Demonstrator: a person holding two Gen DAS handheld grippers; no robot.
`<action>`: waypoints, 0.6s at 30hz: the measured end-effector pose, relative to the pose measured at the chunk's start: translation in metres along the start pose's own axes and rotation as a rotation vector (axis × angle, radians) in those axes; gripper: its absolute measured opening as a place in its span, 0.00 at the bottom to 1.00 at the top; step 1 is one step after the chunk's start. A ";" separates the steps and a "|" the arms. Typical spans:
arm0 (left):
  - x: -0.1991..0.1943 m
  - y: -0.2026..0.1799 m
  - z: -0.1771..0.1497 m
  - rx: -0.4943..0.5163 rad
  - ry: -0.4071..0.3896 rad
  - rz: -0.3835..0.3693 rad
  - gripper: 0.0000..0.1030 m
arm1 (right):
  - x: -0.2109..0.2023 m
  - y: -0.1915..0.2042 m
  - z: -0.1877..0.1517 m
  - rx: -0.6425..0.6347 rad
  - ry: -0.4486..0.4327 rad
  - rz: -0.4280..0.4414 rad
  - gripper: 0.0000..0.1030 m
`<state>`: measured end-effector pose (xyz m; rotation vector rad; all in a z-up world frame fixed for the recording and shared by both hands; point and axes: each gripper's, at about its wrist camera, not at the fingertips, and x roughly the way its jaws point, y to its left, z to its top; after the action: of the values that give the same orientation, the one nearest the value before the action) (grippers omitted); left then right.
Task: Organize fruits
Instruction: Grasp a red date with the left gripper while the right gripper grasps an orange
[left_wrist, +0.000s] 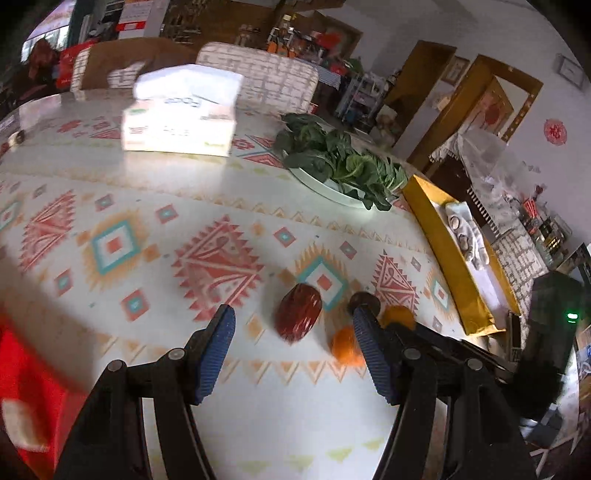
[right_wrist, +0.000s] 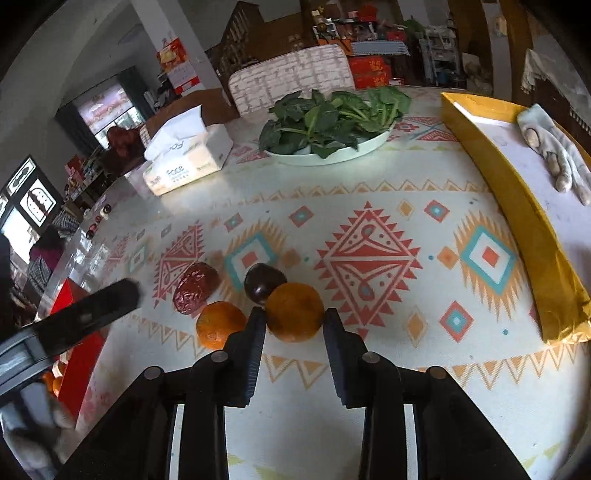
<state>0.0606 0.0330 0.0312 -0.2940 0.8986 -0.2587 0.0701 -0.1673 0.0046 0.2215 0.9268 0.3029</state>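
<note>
- Left wrist view: the left gripper (left_wrist: 293, 328) hangs spread over the patterned table (left_wrist: 147, 184), holding nothing. The red date (left_wrist: 298, 312) lies between its open fingers, just beyond the tips. A dark fruit (left_wrist: 364, 298) and two oranges, one (left_wrist: 345, 347) nearer than the other (left_wrist: 398, 315), sit just right of the date, partly behind the right finger.
- Risk there: closing on the date could let that finger knock the neighbouring fruit and set it rolling.
- A red box (left_wrist: 33, 373) lies left of the date; its contents are hidden.
- Right wrist view: the right gripper (right_wrist: 294, 326) is spread around the larger orange (right_wrist: 294, 312); whether the pads touch it cannot be told. The dark plum (right_wrist: 264, 282) touches that orange behind, the smaller orange (right_wrist: 220, 325) lies left, the date (right_wrist: 195, 288) beyond.
- Risk: lifting may nudge the plum.
- Behind the orange, a white plate (right_wrist: 332, 157) holds leafy greens (right_wrist: 328, 114); to its right, a gold tray (right_wrist: 517, 206) holds a glove (right_wrist: 554, 155).
</note>
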 end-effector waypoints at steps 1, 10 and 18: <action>0.006 -0.002 0.001 0.011 0.002 0.001 0.63 | -0.003 -0.004 0.001 0.013 -0.009 0.008 0.34; 0.038 -0.018 -0.003 0.129 0.022 0.104 0.29 | -0.018 -0.011 0.008 0.032 -0.050 0.038 0.34; -0.031 -0.006 -0.010 0.065 -0.094 0.098 0.28 | -0.031 -0.006 0.007 0.004 -0.104 0.026 0.34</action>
<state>0.0337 0.0364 0.0495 -0.1999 0.8082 -0.1810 0.0590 -0.1839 0.0302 0.2508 0.8220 0.3110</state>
